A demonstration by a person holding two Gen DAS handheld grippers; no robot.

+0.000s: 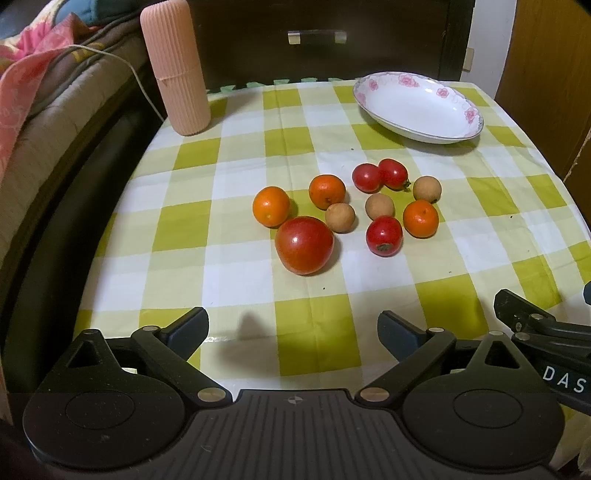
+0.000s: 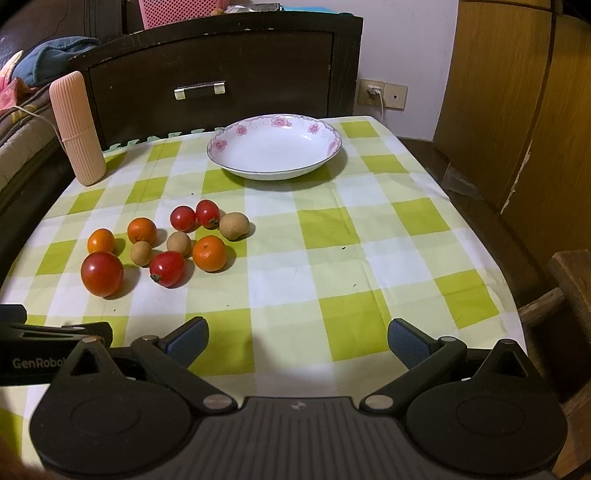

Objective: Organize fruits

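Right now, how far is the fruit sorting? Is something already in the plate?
Nothing looks done yet: the flowered plate holds no fruit. Nothing is in hand either; the left gripper and the right gripper are both open and hold nothing. All ten fruits remain on the checked cloth, among them the big tomato, three small oranges and three brown longans.

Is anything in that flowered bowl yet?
Empty. The flowered bowl shows only bare white inside in both views; all the fruit lies on the checked cloth.

The right gripper (image 1: 546, 325) pokes in, cut off at the frame edge; the pink basket (image 2: 177, 11) is clipped on top.
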